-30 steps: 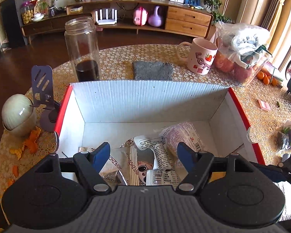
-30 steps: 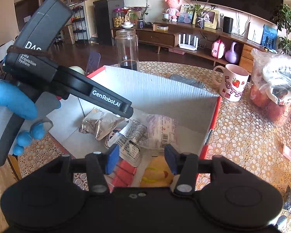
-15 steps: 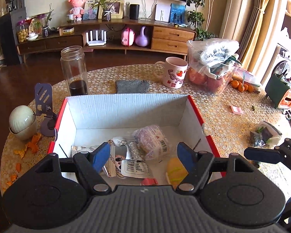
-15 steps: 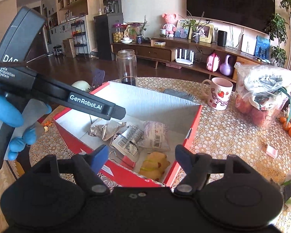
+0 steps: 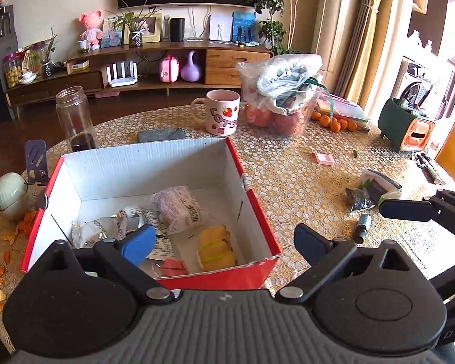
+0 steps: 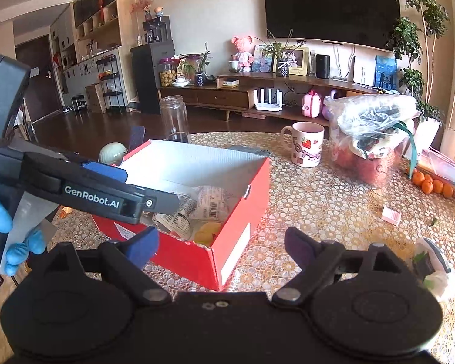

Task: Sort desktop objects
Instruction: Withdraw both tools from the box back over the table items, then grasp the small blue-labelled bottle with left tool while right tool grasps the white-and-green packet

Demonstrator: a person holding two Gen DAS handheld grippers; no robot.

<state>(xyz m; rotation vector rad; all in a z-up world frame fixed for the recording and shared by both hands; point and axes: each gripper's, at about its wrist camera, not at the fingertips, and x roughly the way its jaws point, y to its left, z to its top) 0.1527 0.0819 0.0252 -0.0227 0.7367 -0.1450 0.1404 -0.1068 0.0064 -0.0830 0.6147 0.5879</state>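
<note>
Hovering over the box, both hand-held grippers, left and right, are opening empty; the next pick looks to be the small bottle on the tabletop.

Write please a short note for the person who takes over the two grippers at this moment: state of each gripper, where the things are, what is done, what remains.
Left gripper: jaws opening, nothing between them.
Right gripper: jaws opening, also empty.
Red cardboard box with white inside: on the lace-patterned table; it already holds snack packets and a yellow bun.
Left on the table: a small dark tube and a crumpled wrapper pile right of the box, a small pink packet, the pink strawberry mug, a clear glass jar, orange peel scraps at the left edge.
</note>
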